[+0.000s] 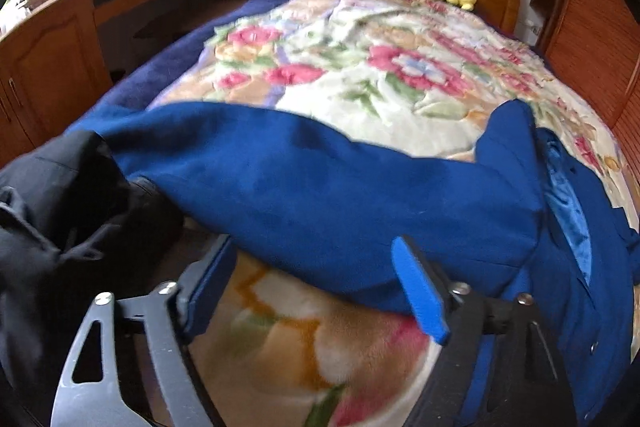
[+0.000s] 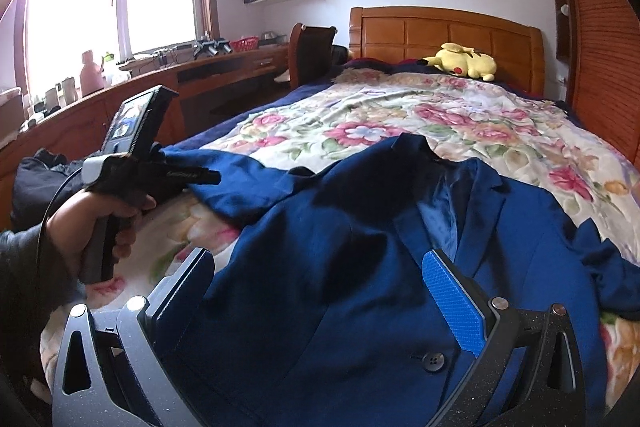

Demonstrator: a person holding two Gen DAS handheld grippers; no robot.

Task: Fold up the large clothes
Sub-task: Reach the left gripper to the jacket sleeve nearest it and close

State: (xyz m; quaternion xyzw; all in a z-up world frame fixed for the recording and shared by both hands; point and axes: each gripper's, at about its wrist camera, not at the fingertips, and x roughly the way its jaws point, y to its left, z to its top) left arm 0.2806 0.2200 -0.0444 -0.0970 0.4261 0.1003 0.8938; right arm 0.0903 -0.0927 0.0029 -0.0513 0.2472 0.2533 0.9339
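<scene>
One blue coat [image 2: 360,267] is lying spread across the near half of the bed, on top of one floral blanket [image 1: 360,67], and one of its sleeves [image 1: 280,155] is stretching out toward the left side of the bed. One dark button [image 2: 433,361] is showing on the coat's front, just below the right tongs [image 2: 320,291], and the shiny blue lining [image 1: 568,203] is showing where the front is lying turned back.

The left tongs [image 1: 316,279] are standing open over the near edge of the sleeve, their two blue fingers [image 1: 420,291] apart with nothing pinched between them. The right tongs are also gaping wide, hovering above the body of the coat with cloth showing beneath the gap; whether the fingers are touching the cloth cannot be told.

In the right wrist view the person's left hand [image 2: 100,223] is gripping the handle of the left tool, whose tongs are pointing at the sleeve end. One black garment [image 1: 52,195] is lying bunched at the bed's left near corner. One yellow plush toy [image 2: 464,61] is lying by the wooden headboard [image 2: 440,35]. One chair [image 2: 312,47] is standing beside the long wooden bench [image 2: 120,99] under the window.
</scene>
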